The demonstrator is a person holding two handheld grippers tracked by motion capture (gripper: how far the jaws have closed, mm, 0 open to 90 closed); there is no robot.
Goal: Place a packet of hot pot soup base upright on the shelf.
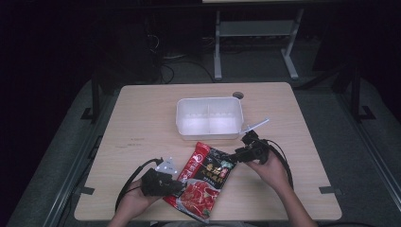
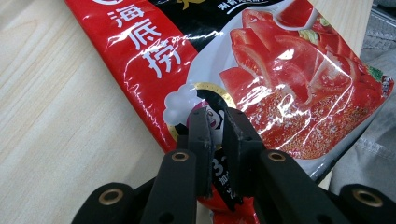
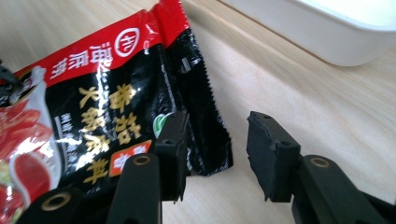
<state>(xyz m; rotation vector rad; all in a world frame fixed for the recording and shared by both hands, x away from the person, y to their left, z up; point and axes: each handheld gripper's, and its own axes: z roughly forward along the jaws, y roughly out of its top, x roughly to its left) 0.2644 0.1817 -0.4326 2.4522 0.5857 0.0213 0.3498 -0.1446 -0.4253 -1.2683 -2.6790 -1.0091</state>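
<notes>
Red-and-black sauce packet (image 1: 203,182) lies flat on the bench (image 1: 142,142), in front of the white divided tub (image 1: 209,118). Left claw (image 2: 215,126) clenched on the packet's near edge. Right claw (image 3: 219,149) released, jaws astride the packet's black corner; pads not pressing it.

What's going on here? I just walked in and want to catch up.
A person at a wooden table works a red and black sauce packet with two grippers. The left gripper is shut on its near edge. The right gripper is open at the far corner, one of its fingers over the packet. A white tray sits behind.
</notes>
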